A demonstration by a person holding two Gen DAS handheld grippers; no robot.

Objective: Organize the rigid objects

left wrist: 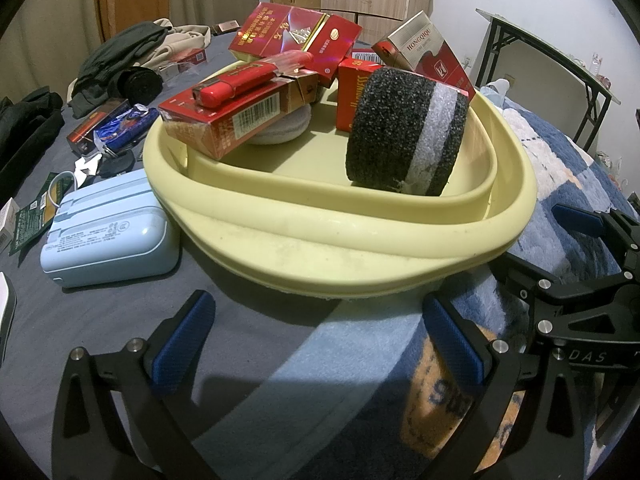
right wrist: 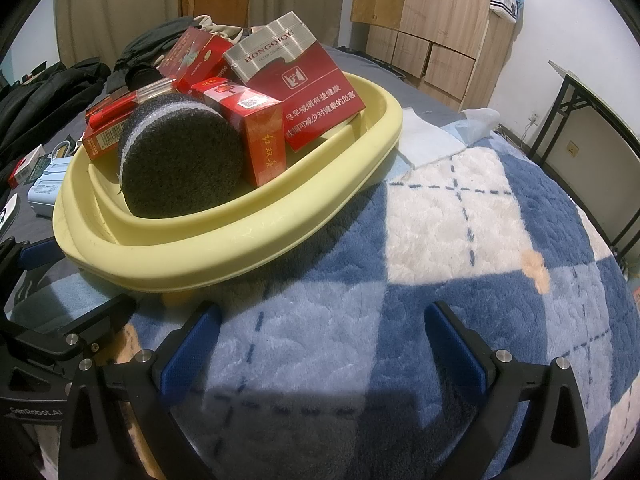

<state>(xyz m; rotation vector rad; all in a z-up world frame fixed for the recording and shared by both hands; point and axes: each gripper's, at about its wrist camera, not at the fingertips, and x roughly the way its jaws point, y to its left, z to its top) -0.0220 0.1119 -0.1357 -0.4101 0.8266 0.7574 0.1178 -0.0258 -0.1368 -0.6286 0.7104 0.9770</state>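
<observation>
While both hand-held grippers, left point(left wrist: 316, 344) and right point(right wrist: 320, 348), hover nearest with jaws spread and empty, the yellow basin point(left wrist: 328, 236) just beyond on the bed point(right wrist: 460, 216) already holds the foam roll point(left wrist: 404, 132) and red boxes point(left wrist: 224, 120). A blue case point(left wrist: 108, 232) still lies outside at left, probably next.

Round grey pad point(left wrist: 280, 126) mostly hidden under a red box point(left wrist: 224, 120) far ahead of the jaws, small print on blue case point(left wrist: 108, 232) too tiny to read

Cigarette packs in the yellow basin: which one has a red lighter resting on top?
The front-left pack, lying flat across the basin's rim with its barcode facing out, carries the lighter; the others carry nothing.
</observation>
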